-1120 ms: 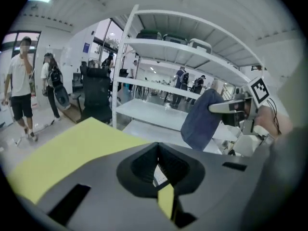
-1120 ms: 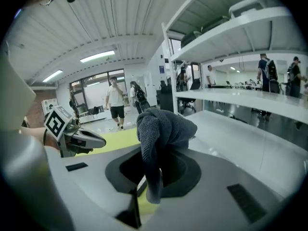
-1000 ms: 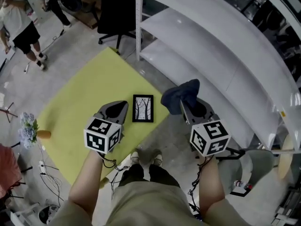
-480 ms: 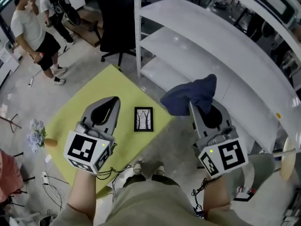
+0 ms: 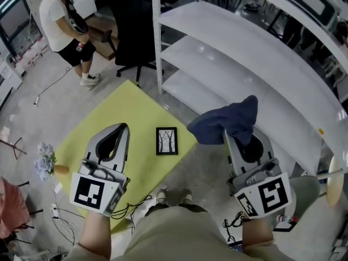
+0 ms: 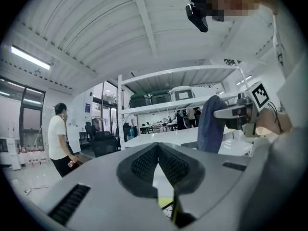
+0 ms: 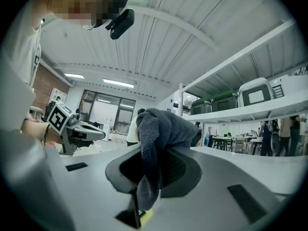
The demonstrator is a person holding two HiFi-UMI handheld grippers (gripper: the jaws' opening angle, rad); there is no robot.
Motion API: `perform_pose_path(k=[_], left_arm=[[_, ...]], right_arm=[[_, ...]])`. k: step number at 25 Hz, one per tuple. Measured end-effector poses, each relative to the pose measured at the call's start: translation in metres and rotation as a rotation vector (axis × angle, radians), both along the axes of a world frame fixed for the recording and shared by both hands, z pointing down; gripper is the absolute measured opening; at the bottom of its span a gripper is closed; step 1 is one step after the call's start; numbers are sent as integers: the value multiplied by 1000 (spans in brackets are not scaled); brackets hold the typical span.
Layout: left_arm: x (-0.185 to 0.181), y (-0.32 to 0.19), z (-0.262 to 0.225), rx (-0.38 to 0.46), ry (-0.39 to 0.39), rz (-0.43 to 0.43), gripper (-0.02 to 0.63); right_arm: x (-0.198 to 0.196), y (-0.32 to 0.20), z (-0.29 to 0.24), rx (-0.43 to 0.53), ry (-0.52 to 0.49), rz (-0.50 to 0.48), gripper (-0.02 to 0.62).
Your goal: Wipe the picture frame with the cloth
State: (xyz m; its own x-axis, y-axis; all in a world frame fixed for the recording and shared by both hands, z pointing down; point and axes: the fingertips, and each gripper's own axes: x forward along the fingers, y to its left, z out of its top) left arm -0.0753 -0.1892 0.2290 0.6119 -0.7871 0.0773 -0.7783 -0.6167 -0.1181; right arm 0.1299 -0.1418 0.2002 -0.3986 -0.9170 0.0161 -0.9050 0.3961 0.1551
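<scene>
A small black picture frame [image 5: 166, 141] with a tree drawing lies flat on the yellow mat [image 5: 98, 129] on the floor, near its right edge. My right gripper [image 5: 232, 136] is held high to the right of the frame, shut on a dark blue cloth [image 5: 225, 121] that bunches over its tips. In the right gripper view the cloth [image 7: 161, 129] is pinched between the jaws and droops down. My left gripper [image 5: 120, 129] hovers above the mat left of the frame, shut with nothing in it. In the left gripper view its pads [image 6: 144, 162] meet.
A white shelving unit [image 5: 244, 69] runs along the right and back. A black office chair [image 5: 133, 26] stands behind the mat. A person [image 5: 65, 31] stands at the back left. A bunch of flowers [image 5: 44, 161] lies at the mat's left edge, with cables [image 5: 57, 208] nearby.
Both grippers have risen and come closer to the head camera, the right one carrying the cloth up. The person at the back has walked to the right.
</scene>
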Motion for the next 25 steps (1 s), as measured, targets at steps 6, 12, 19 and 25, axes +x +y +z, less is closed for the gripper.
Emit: perform_pose_path(k=[6, 12, 19, 25], left_arm=[[-3, 5, 22, -11, -17, -24, 8], [2, 12, 53, -64, 0, -33, 8], [-3, 18, 75, -114, -15, -51, 8], [-3, 15, 72, -104, -30, -55, 8]], right_arm=[[-2, 5, 30, -44, -13, 8, 58], [-9, 8, 68, -135, 7, -1, 57], [-15, 6, 84, -179, -1, -26, 57], [-15, 3, 84, -177, 4, -36, 57]])
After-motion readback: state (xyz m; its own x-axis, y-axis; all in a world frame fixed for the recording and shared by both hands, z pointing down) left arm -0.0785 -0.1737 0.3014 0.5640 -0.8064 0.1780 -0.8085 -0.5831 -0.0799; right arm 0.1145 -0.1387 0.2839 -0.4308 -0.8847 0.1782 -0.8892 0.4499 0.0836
